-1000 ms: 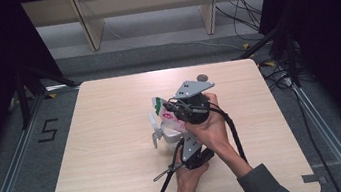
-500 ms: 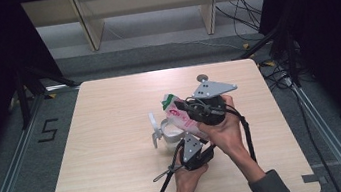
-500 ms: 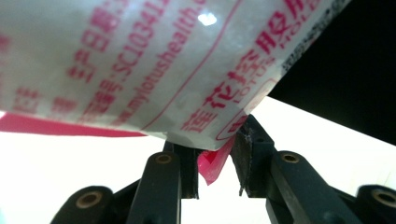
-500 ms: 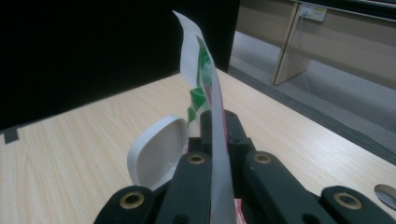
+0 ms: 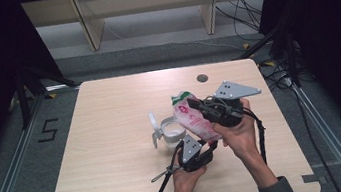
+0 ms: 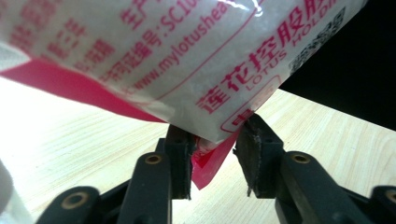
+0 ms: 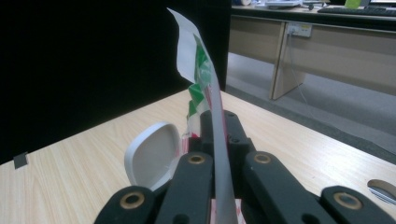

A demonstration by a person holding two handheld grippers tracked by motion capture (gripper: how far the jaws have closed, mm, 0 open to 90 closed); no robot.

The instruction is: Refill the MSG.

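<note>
Pouch (image 6: 187, 60) with red print "LOTUS" and "mylotushea", edge between claws.

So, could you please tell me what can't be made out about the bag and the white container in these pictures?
- Bag: the left gripper view cuts its print off at the frame edges; the right gripper view shows it edge-on.
- White container: in the high view too small to show its contents; in the right gripper view the right gripper hides all but the lid.
- Left gripper: whether its right pad touches the bag's corner is unclear.

The table (image 5: 115, 149) is lit evenly from above, surroundings kept pretty dark; glare is blown out on the bag (image 6: 196, 51), which is blurred up close.
</note>
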